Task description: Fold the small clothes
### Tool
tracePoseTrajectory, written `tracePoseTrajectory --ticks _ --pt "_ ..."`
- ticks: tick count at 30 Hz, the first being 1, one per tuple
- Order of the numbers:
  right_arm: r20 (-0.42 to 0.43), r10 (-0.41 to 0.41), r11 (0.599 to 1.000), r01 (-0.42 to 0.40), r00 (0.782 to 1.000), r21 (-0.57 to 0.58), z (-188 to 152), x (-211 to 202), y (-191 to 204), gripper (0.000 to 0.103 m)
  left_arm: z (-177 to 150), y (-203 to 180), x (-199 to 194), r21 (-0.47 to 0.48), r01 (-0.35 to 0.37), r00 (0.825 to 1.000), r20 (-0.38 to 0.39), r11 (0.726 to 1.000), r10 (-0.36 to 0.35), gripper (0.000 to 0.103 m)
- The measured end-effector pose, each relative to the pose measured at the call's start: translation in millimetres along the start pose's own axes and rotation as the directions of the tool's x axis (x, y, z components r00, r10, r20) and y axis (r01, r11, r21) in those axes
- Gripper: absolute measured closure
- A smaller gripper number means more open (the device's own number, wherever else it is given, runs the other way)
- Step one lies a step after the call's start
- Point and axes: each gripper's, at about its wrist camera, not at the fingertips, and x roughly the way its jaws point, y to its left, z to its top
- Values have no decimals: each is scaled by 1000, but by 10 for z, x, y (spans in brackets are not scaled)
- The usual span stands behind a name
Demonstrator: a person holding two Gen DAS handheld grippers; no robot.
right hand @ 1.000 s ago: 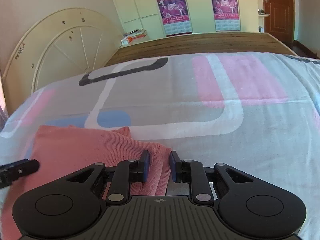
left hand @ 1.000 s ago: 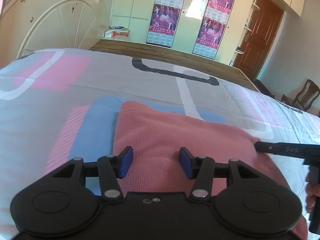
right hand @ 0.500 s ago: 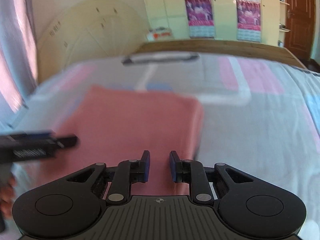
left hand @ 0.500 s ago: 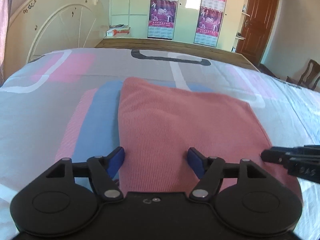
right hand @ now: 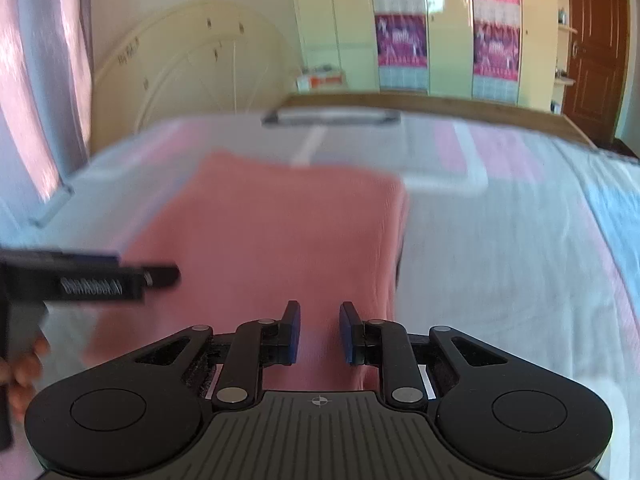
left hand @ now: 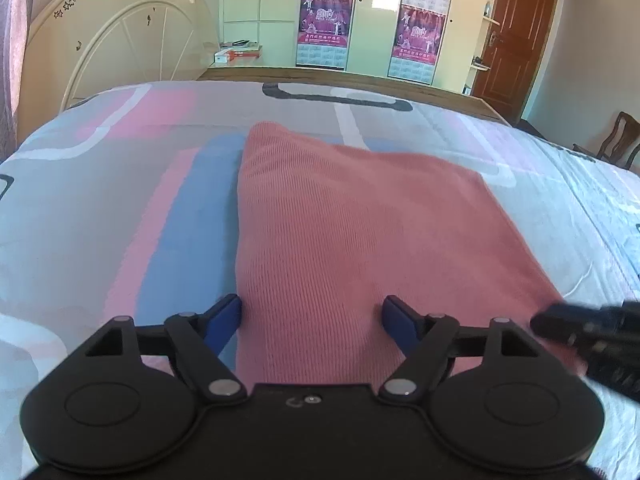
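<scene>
While we hold both tools low over the bed (left hand: 100, 184), the pink cloth (left hand: 340, 232) lies flat on the patterned cover straight ahead of us, already looking like a folded rectangle. Our left hand-held gripper (left hand: 311, 316) has its blue pads spread wide, with nothing between them; its left pad sits just at the cloth's left edge and its right pad over the knit, so the near left corner lies directly under this tool. Our right hand-held gripper (right hand: 319, 332) shows only a narrow gap between its pads and holds nothing that we can see; it hangs over the near edge close to the cloth's right side, though this view is blurred. From both views the cloth's long axis seems to run away from us toward the wardrobe (left hand: 372, 12), with its far edge well beyond either tool. We judge that the next fold would carry the near edge forward along that axis, and each tool is nearest its own near corner, the left one better placed to close on fabric first.
</scene>
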Motion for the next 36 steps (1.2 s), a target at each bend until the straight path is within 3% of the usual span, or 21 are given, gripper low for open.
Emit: tracePoseTrajectory --ticks 7,16,19,25,32,36 --pt "-28 -30 1000 30 999 3 -218 111 -118 85 -49 -31 -38 6 -5 1000 -7 1000 5 22" --pt "-15 15 997 -14 1000 79 -131 -89 -137 85 -50 -45 -25 -21 -3 999 -49 1000 2 1" --pt "8 17 997 -17 1000 81 -42 -138 -123 85 -19 -73 -54 -18 -3 999 -47 1000 2 1" --pt "26 -28 996 26 999 83 182 1 -163 84 31 -74 -3 -25 -73 994 -84 997 71 0" --pt "-44 -122 992 124 991 37 273 362 -170 84 115 -100 -9 -7 -112 993 -39 994 112 1" --pt "-69 -114 992 117 991 37 225 437 -214 83 202 -66 -28 -40 -109 993 -40 993 108 4"
